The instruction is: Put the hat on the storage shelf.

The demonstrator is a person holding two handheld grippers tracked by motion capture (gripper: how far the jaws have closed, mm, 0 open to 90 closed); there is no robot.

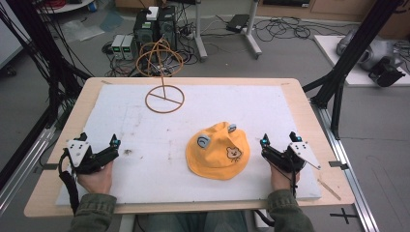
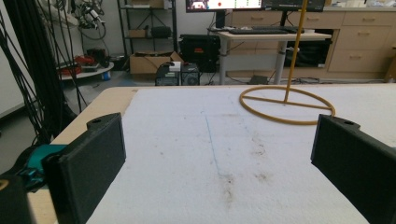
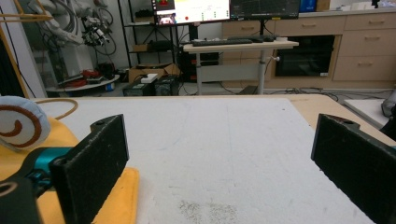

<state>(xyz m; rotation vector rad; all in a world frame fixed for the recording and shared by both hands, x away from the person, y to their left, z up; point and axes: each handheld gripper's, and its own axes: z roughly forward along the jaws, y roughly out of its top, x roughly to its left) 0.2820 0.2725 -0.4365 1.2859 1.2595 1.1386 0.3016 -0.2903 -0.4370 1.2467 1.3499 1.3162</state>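
High view: a yellow bear hat (image 1: 218,151) lay lower middle on the worktop (image 1: 43,188), beside the right gripper (image 1: 278,145). It looked soft and light; pinch its brim.

Left gripper view: fingers (image 2: 88,163) were wide, empty.

Right gripper view: fingers (image 3: 91,163) were wide, the brim just beside.

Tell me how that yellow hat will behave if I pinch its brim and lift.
The yellow hat looks like soft fabric lying slumped on the white mat, so it will probably flop and drape rather than hold its shape. It is likely light. Its brim lies flat, so the right gripper may have to scoop under it.
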